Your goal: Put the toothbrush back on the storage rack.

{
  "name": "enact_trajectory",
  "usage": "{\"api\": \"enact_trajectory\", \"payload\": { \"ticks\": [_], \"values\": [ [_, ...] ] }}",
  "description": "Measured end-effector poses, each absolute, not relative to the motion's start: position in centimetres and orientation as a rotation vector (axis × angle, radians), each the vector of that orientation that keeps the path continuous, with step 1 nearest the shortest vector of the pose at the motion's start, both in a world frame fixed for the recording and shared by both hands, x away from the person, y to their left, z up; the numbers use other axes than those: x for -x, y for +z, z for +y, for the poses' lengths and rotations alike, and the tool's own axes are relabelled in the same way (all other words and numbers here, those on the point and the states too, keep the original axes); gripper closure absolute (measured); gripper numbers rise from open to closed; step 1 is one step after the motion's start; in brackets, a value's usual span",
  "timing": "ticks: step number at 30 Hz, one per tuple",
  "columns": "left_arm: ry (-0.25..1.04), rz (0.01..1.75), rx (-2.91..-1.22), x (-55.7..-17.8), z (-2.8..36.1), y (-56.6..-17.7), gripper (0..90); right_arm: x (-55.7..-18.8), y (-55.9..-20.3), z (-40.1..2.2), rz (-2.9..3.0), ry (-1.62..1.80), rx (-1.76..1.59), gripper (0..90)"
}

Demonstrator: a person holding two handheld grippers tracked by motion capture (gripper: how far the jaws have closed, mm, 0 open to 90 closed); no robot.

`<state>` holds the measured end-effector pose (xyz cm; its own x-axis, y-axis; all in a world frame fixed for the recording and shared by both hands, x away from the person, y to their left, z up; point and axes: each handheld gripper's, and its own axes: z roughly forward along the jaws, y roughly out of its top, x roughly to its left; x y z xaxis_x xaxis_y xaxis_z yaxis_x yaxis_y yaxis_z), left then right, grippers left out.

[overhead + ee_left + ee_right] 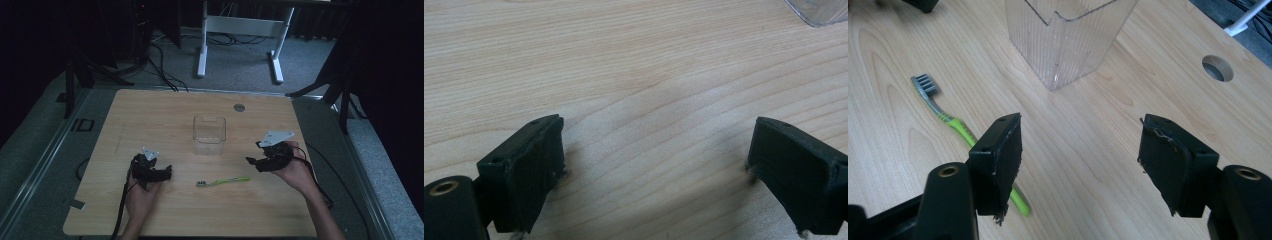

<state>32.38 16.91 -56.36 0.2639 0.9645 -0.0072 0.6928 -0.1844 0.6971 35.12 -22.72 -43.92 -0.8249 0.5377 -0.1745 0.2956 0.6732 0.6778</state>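
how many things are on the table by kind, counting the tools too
toothbrush: 1, green handle, lying flat
clear container: 1, standing upright
tools: 2, the left tool and the right tool, both with jaws open
total: 4

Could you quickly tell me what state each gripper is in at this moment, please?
Left gripper: open, holding nothing, jaws wide over the bare wooden table.
Right gripper: open, holding nothing, near the green toothbrush.
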Motion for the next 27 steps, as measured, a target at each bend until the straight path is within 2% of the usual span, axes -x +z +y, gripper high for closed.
{"api": "enact_trajectory", "payload": {
  "ticks": [23,27],
  "values": [
    [0.599,1.495,-1.950,-32.4,16.9,-56.4,8.2,-35.3,-42.3,-20.0,2.596,0.836,-0.474,34.9],
    [0.598,1.495,-1.950,-32.4,16.9,-56.4,8.2,-35.3,-42.4,-19.5,2.600,0.809,-0.446,37.4]
  ]
}}
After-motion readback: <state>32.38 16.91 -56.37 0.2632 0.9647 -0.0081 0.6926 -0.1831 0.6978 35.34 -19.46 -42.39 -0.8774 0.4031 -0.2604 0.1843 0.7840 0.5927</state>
